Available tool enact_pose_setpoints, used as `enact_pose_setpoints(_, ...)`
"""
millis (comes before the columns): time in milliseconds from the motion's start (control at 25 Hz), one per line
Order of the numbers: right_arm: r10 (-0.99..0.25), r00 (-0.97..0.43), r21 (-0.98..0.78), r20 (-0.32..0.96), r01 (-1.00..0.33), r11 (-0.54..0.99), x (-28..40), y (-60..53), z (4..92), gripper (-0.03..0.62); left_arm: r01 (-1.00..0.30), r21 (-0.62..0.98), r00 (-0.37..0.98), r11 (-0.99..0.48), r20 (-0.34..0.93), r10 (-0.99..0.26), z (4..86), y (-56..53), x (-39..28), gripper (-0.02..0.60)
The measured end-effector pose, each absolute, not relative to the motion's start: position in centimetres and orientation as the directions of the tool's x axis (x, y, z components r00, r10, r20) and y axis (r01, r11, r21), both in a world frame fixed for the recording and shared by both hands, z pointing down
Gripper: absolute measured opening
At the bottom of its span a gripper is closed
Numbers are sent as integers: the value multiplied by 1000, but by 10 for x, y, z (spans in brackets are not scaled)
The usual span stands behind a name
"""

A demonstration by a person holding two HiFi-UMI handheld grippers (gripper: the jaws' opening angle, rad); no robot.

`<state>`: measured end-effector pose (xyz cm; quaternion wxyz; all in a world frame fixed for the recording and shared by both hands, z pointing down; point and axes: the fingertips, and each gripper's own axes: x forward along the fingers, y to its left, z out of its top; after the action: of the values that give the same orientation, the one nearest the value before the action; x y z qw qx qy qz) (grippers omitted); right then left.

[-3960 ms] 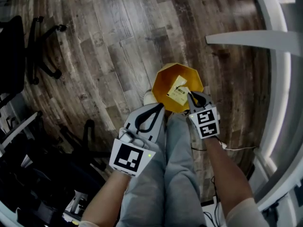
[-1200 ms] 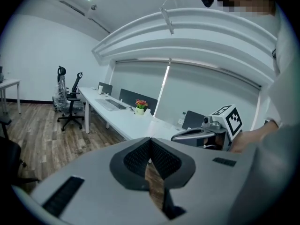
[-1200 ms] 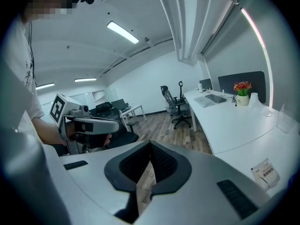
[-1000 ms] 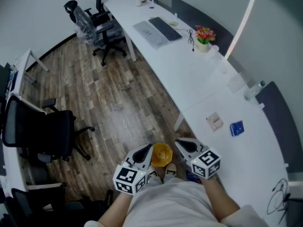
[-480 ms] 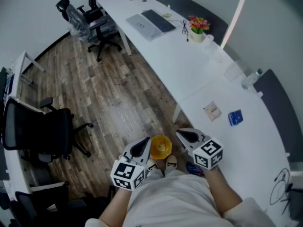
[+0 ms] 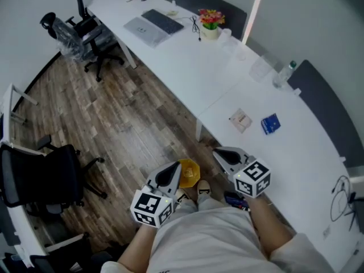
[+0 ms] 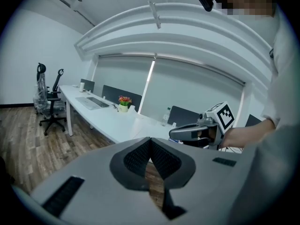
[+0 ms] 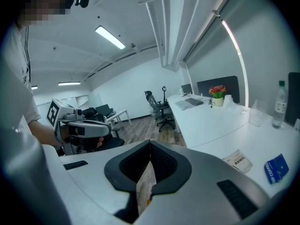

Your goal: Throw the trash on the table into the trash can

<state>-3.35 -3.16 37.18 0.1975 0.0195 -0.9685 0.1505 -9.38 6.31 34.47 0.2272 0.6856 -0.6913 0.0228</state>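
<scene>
Desk [image 6: 187, 67] shifted left in view | trash can [image 6: 191, 173] part-hidden by left tool [image 6: 175, 168]

Left gripper [image 7: 151, 142]: jaws closed, tips meeting, nothing held. Wood floor [image 7: 18, 135] shows through the slit below them. Right gripper [image 7: 174, 133] sits just beyond, at right, carried by a hand [image 7: 241, 134]. Long white desk [image 7: 105, 123] bears a flowerpot [image 7: 124, 102] and a bottle [image 7: 166, 117]. Office chairs [image 7: 47, 100] stand far left.

Potted flowers [image 6: 210, 19], grey keyboard [image 6: 161, 20], clear water bottle [image 6: 284, 74], black office chair [image 6: 38, 178], plastic-wrapped chair [image 6: 68, 34], dark wood-plank floor [image 6: 122, 115]
</scene>
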Motion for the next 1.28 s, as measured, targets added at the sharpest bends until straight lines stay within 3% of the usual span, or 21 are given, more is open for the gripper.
enact_pose_setpoints(360, -266, -867, -231, 420, -386, 893, 76, -88, 375, 32, -934, 300, 294, -193, 339, -894, 351, 5, -31, 1)
enact_pose_setpoints(560, -398, -812, -217, 427, -519, 826, 141, -127, 380, 31, -914, 312, 360, -260, 328, -873, 348, -29, 2, 1)
enact_pose_setpoints(1280, -493, -693, -87, 526, -621, 779, 198, -226, 439, 34, -908, 323, 378, -265, 365, -851, 369, -114, 48, 1)
